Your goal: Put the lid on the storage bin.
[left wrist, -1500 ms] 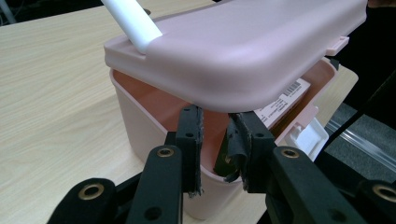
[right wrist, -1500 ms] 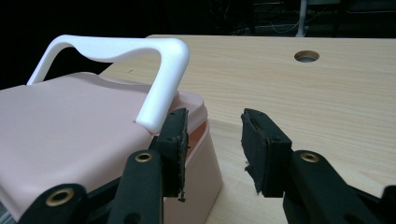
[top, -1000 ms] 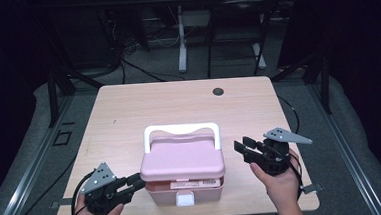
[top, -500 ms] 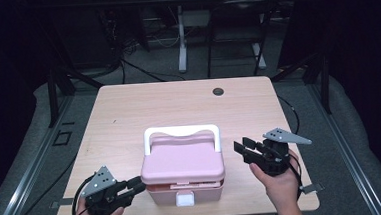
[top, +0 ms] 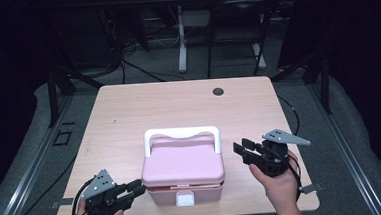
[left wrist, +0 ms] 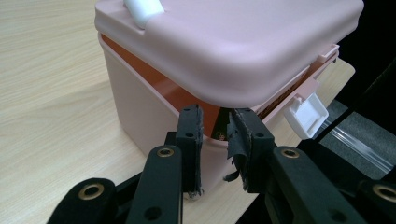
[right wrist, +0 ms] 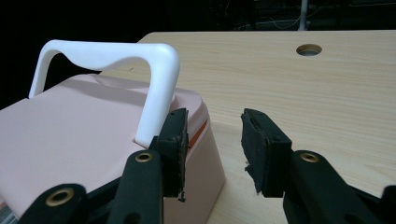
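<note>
A pink lunch box (top: 183,172) with a white handle (top: 181,134) stands near the table's front edge. Its white latch (top: 185,199) faces the person. In the left gripper view the lid (left wrist: 243,42) sits slightly ajar above the box body (left wrist: 135,107), an orange lining (left wrist: 154,79) shows in the gap, and the latch (left wrist: 306,114) sticks out. My left gripper (top: 139,189) (left wrist: 217,123) is open by a narrow gap, its tips just under the lid's rim at the box's left front corner. My right gripper (top: 241,149) (right wrist: 214,119) is open beside the box's right side, close to the handle (right wrist: 156,74).
The light wooden table (top: 178,103) has a round cable hole (top: 218,91) at the back right. Black frames, cables and a white stand leg (top: 180,38) lie on the floor beyond the table. Dark rails run along both sides.
My left gripper has drifted slightly back and down along the box's left front corner. The right gripper and the box have hardly moved.
</note>
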Action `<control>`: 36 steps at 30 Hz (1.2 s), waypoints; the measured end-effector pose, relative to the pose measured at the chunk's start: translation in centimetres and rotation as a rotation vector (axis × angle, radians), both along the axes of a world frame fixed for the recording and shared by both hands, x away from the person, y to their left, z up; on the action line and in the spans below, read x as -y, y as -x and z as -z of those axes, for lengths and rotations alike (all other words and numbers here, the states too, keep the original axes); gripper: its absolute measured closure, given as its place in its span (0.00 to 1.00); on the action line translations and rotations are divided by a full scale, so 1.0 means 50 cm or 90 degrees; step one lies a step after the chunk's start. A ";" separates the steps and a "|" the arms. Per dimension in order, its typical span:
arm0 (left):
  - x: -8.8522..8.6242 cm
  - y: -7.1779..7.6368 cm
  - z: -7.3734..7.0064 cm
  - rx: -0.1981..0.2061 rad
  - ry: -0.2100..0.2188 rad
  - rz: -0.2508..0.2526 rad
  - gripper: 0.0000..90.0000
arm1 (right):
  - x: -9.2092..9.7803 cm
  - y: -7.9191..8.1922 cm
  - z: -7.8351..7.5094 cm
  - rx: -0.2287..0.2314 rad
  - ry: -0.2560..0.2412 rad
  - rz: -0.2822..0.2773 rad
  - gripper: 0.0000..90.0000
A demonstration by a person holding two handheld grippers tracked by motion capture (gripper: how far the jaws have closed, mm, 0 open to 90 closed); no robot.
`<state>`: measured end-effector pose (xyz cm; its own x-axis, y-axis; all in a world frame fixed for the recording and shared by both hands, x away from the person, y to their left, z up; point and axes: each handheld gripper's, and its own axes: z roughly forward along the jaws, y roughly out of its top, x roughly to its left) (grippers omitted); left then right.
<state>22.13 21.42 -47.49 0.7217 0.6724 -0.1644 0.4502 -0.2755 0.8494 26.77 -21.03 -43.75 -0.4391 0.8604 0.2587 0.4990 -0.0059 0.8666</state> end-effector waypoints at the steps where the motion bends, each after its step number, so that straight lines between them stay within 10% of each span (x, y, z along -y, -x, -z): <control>1: 0.000 0.001 0.000 -0.001 -0.001 -0.001 0.81 | 0.000 0.001 -0.001 0.000 -0.003 0.000 0.67; 36: -0.042 -0.032 0.010 -0.005 0.005 -0.067 0.66 | 0.013 0.003 0.021 -0.003 0.006 0.011 0.61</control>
